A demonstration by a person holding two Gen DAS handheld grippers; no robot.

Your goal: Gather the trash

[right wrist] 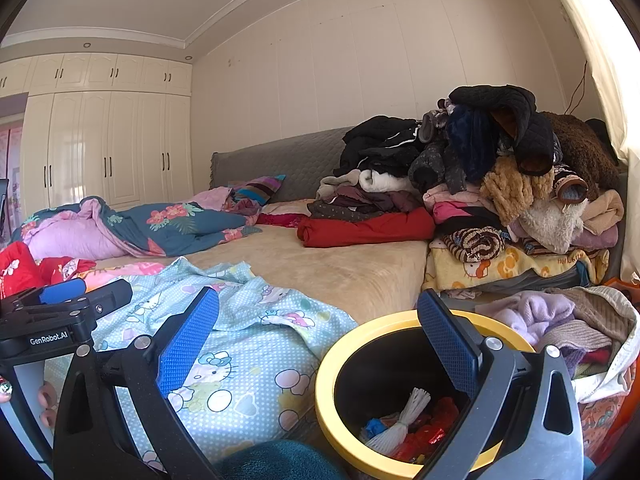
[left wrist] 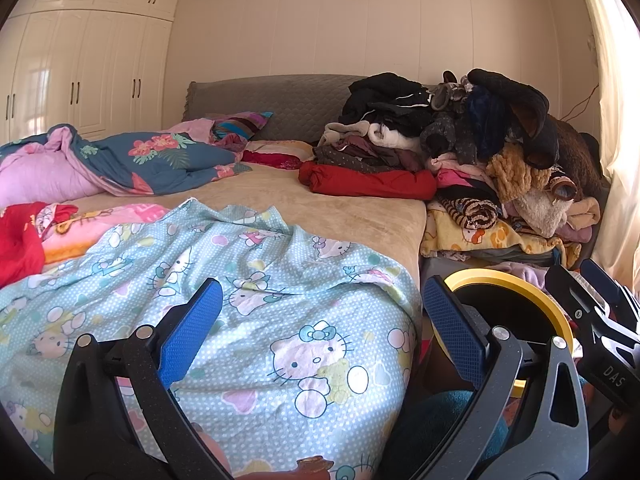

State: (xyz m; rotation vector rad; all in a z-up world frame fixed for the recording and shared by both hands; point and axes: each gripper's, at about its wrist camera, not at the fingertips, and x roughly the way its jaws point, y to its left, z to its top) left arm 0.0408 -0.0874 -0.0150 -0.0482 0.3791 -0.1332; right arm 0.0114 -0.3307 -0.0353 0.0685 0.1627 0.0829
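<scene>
Your right gripper [right wrist: 318,344] hangs with its blue pads spread wide and nothing between them. The yellow-rimmed bin [right wrist: 332,364] sits right below it, beside the bed [right wrist: 352,272]; the right-hand pad crosses in front of the bin's far rim, while the left-hand pad stands over the Hello Kitty sheet [right wrist: 248,364]. Inside the bin you can see the trash: a white foam net sleeve [right wrist: 404,420], red wrappers [right wrist: 436,428] and a small blue scrap [right wrist: 374,426], all low in the black liner, under and between your fingers.

Your left gripper [left wrist: 322,332] is also spread open and empty, held over the sheet at the bed's corner. From its camera the bin [left wrist: 472,276] lies just behind the right-hand pad. A pile of clothes [right wrist: 480,168] is heaped on the bed's far right side.
</scene>
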